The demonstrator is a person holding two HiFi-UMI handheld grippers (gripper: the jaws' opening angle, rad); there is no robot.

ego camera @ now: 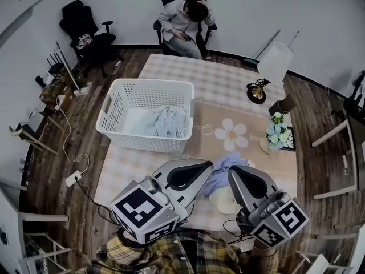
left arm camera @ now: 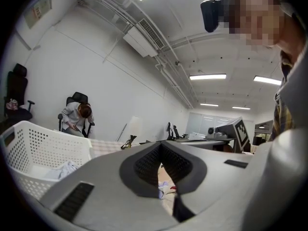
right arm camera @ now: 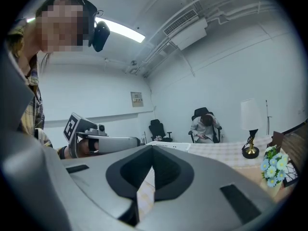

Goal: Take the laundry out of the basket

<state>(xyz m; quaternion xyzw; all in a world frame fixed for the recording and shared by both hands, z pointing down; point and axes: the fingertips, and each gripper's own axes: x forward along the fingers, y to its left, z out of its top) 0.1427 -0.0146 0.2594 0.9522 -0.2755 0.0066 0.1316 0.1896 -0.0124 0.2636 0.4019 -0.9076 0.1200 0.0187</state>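
Checked tablecloth [ego camera: 228,87], basket [ego camera: 149,83] holding laundry [ego camera: 165,121], lilac garment [ego camera: 227,165] outside

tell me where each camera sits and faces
Head view: on the person's head, looking steeply down at the white laundry basket; the left gripper, right gripper and plaid sleeves show.
Left gripper view: on the left gripper, looking along its shut jaws toward the basket; the right gripper shows.
Right gripper view: on the right gripper, facing the table lamp; the left gripper shows.
Shared: both gripper views catch the seated person.
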